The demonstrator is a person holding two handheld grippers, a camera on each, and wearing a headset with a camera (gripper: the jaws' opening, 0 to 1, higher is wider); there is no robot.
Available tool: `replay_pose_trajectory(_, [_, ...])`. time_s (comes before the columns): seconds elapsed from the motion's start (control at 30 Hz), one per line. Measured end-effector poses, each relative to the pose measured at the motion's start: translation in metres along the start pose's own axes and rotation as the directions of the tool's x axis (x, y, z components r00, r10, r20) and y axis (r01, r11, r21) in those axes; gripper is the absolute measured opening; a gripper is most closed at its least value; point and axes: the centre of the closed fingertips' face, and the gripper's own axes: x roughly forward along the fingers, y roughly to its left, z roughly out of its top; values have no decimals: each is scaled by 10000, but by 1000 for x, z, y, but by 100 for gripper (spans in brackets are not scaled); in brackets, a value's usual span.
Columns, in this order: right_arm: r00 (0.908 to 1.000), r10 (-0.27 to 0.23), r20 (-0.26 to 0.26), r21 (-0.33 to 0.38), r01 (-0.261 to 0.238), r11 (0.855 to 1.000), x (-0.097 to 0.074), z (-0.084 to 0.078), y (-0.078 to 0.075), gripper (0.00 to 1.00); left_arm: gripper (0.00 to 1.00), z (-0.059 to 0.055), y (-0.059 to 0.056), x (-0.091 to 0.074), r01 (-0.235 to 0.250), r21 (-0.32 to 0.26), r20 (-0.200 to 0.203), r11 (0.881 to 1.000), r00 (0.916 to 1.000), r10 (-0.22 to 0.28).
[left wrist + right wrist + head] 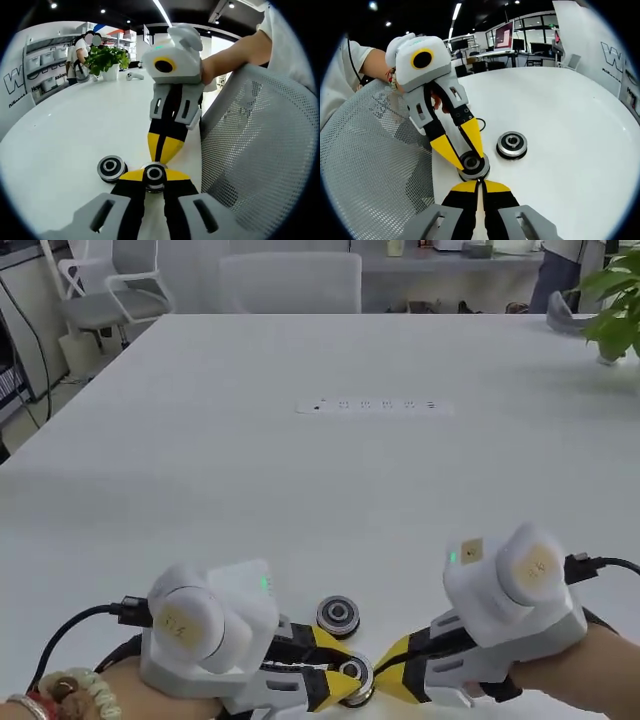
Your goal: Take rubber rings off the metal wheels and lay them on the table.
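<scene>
Two wheels (338, 615) lie at the desk's (300, 470) near edge. Left gripper (471, 161) clamps one wheel (352, 672) steady; right gripper (165, 150), jaws pressed together, noses its rim, probably to peel the rubber ring (468, 174).

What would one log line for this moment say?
left gripper: shut on held wheel | right gripper: closed at its rim, hold unclear | spare wheel: free on table

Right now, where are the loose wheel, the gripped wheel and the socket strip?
loose wheel (338, 615), head view, hub.
gripped wheel (472, 162), right gripper view, hub.
socket strip (375, 406), head view, middle.
</scene>
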Motion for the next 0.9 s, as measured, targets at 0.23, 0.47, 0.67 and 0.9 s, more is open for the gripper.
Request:
replay_pose_trajectory(0.23, [9998,-44,-210,1200,69,9928,0,-1,-2,0,8,0,0,0,-8,-18,22,10000,10000,8])
replay_pose_trajectory(0.47, [10000,-12,-12,2237,14,9747,-3,-1,-4,0,8,0,1,1,-21,-22,41,10000,10000,21])
replay_pose_trajectory(0.67, [9981,-59,621,3037,-133,9527,-10,7,-9,0,7,0,2,1,-73,-22,29,10000,10000,73])
replay_pose_trajectory(0.9, [9964,59,849,3712,-371,9278,-11,12,-4,0,7,0,1,1,-70,42,-3,10000,10000,70])
